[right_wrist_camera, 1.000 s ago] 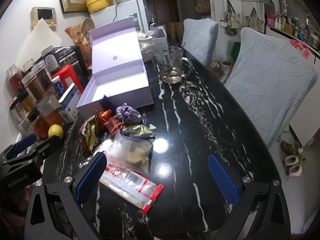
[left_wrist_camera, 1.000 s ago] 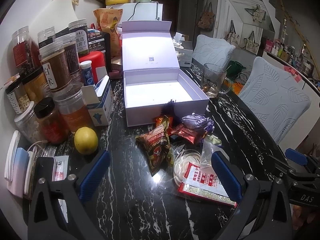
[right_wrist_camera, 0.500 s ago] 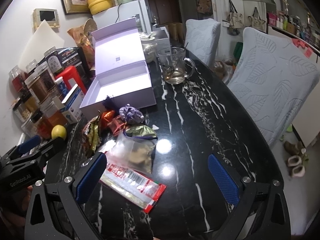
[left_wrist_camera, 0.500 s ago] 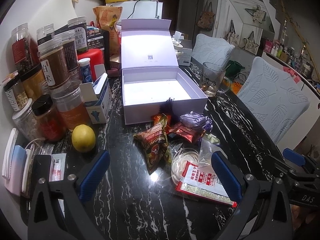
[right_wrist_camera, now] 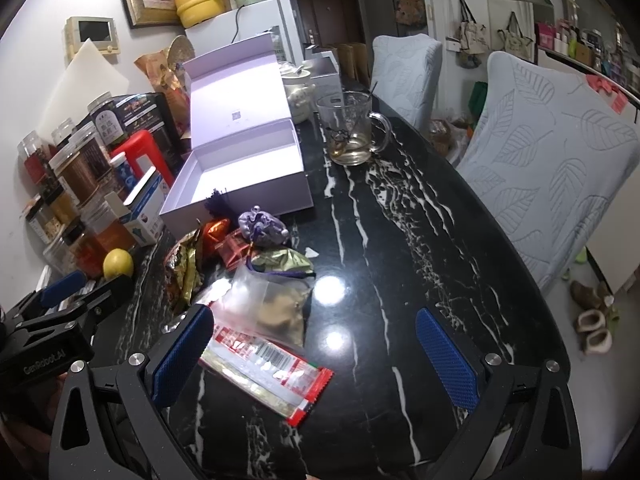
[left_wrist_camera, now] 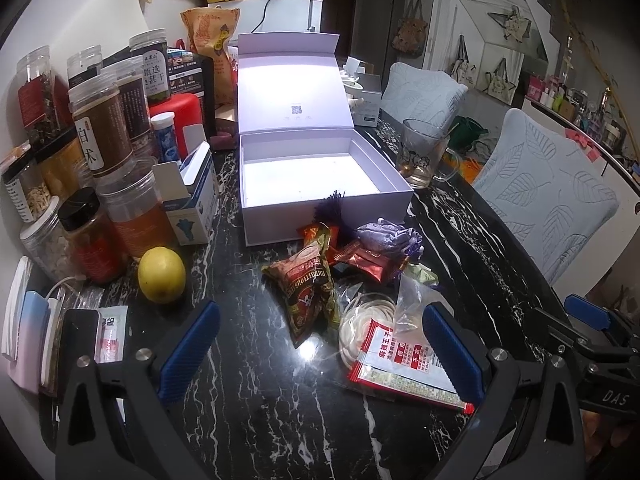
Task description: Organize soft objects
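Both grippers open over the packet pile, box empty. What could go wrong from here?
1. The packets overlap: grabbing the red-edged sachet may drag the clear bag along.
2. The lemon beside the left gripper could roll if bumped.
3. A wide right gripper swing toward the box risks the glass mug.

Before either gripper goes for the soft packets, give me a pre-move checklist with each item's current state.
1. White box lid open, inside bare: ok.
2. Left gripper open, holding nothing: ok.
3. Right gripper open, holding nothing: ok.
4. Packets reachable: brown snack bag, purple pouch and red-white sachet lie in front of the box: ok.
5. Packets separated for single picks: they overlap in a pile: not ok.
6. Glass mug clear of the path: stands beside the box, to its right: ok.
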A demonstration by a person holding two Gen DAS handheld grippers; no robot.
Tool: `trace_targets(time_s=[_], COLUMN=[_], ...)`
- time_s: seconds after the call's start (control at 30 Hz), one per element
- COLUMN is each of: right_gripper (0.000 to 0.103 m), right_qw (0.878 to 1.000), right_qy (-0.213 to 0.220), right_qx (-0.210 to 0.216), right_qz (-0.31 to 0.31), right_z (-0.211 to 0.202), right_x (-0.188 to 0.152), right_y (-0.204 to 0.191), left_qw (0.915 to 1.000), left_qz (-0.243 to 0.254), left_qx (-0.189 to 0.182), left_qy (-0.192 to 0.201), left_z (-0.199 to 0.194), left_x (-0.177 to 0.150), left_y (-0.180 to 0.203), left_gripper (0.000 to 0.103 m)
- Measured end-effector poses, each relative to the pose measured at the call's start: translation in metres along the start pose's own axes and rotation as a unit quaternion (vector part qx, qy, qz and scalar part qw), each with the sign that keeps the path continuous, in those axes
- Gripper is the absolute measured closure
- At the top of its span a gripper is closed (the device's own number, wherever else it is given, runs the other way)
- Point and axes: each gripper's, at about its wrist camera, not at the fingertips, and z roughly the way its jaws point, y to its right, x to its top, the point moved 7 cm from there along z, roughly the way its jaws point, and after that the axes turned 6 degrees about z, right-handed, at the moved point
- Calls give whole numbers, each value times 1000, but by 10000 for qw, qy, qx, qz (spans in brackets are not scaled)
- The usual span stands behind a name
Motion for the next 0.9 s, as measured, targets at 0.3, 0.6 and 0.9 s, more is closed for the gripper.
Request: trace_targets(time_s=[0.3,0.6,0.9], right_gripper=[0,0,0], right_qw=[10000,10000,10000], right_qy=[-23,-18,-16], right_qx=[20,24,31], right_qz=[-1,-16,1], right_z=[2,0,-4], right_x=[-1,-2,-7], right_y=[0,-1,-1], left_qw=[10000,10000,9999], left_qz=[0,17,-61], left_qx=[-6,-73,-155], left_qy=[-4,7,-38], left_z=[0,-2,-6], left_x=[0,-3,-9], left_y=[1,3,3], left_gripper=[0,0,0])
